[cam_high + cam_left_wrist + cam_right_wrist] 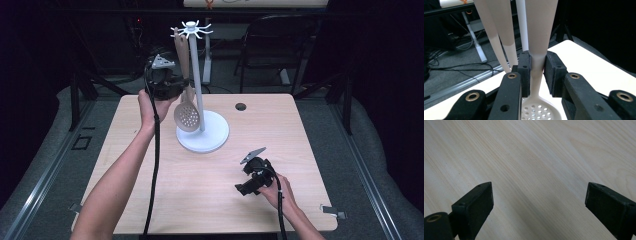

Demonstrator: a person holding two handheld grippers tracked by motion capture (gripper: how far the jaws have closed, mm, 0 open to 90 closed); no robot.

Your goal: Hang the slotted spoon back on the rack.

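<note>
A white utensil stand with a round base, a thin pole and a crown of hooks stands at the middle back of the wooden table. A beige slotted spoon hangs beside the pole, bowl down. My left gripper is shut on the spoon's handle, just above the perforated bowl. Two more pale handles hang behind it. My right gripper rests low over the table's near right part, open, with bare wood between its pads.
A round cable hole is in the table's far right part. A dark chair and stand legs are behind the table. Metal clips sit at the near corners. The cables trail off the near edge.
</note>
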